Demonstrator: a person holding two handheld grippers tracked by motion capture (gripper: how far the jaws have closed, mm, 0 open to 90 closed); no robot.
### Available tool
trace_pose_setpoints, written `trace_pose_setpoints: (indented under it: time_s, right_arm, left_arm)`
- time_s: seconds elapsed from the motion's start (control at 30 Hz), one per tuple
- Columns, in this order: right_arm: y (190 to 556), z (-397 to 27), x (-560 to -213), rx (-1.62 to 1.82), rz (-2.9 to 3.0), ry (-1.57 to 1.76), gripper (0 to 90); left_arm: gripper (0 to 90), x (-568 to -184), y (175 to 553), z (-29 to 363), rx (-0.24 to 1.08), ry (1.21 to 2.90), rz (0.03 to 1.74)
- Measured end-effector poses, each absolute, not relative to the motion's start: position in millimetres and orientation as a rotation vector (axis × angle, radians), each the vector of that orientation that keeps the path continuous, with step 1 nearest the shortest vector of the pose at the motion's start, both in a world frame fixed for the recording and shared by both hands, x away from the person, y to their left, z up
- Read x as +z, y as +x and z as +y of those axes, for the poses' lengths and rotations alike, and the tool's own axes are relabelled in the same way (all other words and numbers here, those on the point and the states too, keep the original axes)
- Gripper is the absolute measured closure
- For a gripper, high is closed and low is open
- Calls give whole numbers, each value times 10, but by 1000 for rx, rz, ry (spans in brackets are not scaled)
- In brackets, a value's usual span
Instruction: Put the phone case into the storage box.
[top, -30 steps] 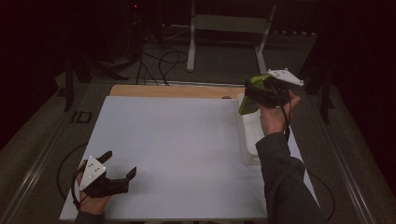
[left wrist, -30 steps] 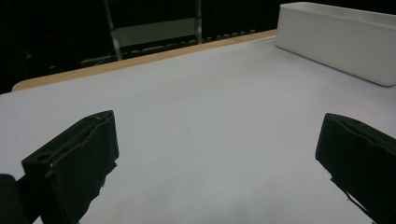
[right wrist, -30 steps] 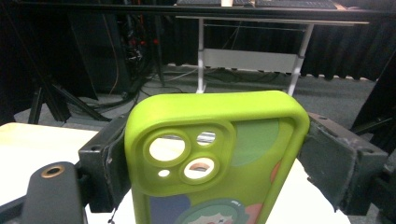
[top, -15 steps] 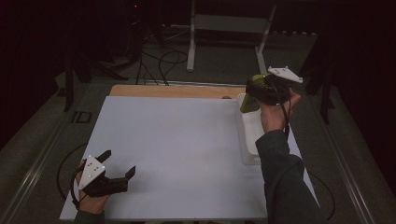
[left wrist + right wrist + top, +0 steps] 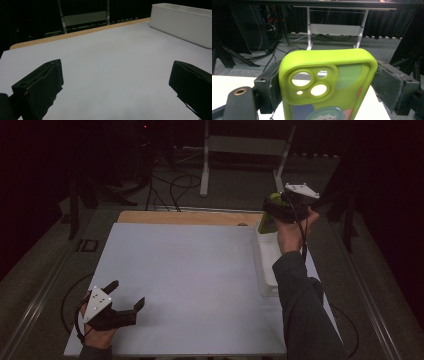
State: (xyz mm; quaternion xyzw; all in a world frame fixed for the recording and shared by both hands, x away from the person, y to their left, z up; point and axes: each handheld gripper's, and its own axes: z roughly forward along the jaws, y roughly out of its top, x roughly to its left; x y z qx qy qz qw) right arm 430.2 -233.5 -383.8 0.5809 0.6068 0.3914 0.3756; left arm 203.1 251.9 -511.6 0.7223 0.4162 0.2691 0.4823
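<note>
While raised, right gripper (image 5: 272,212) clamps phone case (image 5: 324,85).

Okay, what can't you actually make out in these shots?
- Green phone case: the right gripper view's bottom edge cuts off its lower half and printed picture.
- White tray: in the high view, the person's forearm covers part of it; its contents cannot be told.
- Left gripper: the left gripper view's edges crop its open jaws.
</note>
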Motion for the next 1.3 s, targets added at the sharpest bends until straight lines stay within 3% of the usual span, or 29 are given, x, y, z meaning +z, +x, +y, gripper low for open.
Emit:
trace_pose_setpoints:
  time_s: [0.43,1.3]
  right_arm:
    - [4708,-2285,-4294,882,1566,1570,168]
    - [5012,-2333,-4838,636,1660,1698,164]
  left_arm:
    - [0,-5120,2024,2531,651,1753,1013]
    - [0,-5139,2035,2532,640,1750,1017]
